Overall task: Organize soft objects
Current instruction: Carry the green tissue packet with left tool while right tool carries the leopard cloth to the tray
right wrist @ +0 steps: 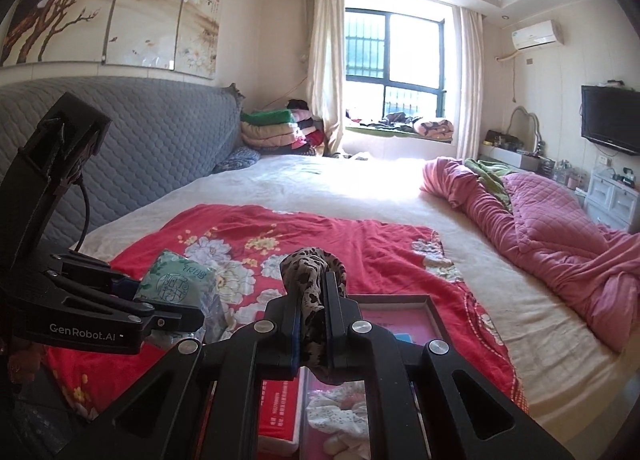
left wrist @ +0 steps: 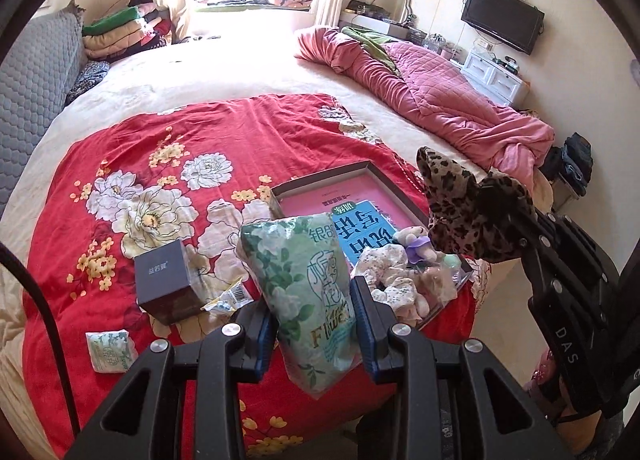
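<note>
In the left wrist view, our left gripper [left wrist: 314,310] clamped a green tissue pack [left wrist: 306,300], its long axis running upright between the pads, above the red floral blanket [left wrist: 160,140]. The shallow box [left wrist: 320,176] lay just behind; open blanket spread left.

In the right wrist view, our right gripper [right wrist: 312,300] pinched a leopard scrunchie [right wrist: 312,276], bunched vertically, over the box edge [right wrist: 400,298].

Both wrist cams face window, close above red blanket [left wrist: 168,148], shared.
</note>
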`<state>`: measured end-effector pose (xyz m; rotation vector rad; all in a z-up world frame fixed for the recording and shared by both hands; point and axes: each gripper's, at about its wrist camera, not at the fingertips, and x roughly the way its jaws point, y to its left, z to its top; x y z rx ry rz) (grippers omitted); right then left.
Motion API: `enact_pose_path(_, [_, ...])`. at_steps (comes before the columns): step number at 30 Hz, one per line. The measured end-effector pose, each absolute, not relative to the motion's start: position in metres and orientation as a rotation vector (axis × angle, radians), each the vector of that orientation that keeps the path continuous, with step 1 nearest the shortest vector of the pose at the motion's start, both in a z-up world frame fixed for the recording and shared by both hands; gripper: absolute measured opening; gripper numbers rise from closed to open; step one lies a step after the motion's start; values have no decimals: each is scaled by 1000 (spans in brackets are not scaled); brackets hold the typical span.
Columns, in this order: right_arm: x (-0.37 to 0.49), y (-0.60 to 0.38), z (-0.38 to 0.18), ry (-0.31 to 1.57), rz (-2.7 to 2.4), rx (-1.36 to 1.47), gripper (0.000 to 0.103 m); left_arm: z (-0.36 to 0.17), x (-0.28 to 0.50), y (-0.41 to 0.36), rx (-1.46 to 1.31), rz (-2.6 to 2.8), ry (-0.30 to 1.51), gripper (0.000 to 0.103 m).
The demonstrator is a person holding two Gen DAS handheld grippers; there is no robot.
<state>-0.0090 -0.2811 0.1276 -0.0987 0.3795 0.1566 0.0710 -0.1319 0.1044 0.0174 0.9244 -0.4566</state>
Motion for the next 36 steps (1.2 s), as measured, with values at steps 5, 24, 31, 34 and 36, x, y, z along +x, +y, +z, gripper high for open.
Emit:
enact_pose_path(5, [-16,-312,134,362,84,-63,8,110,73,-155,34,-492,909,35])
enact_pose_path(24, [-12,-391,109,400,-101,27,8,45,104,-247,118,-601,1033,35])
enact_pose_path(31, [0,-400,89,438,-122,20,8,16,116,-264,140,-610,1088,35])
enact_pose_path(34, [8,-402,80,460,-122,13,8,5,121,-268,140,-613,1110,35])
enact_pose_path(36, [14,-403,72,480,-118,12,8,0,125,-270,136,-621,1119,35])
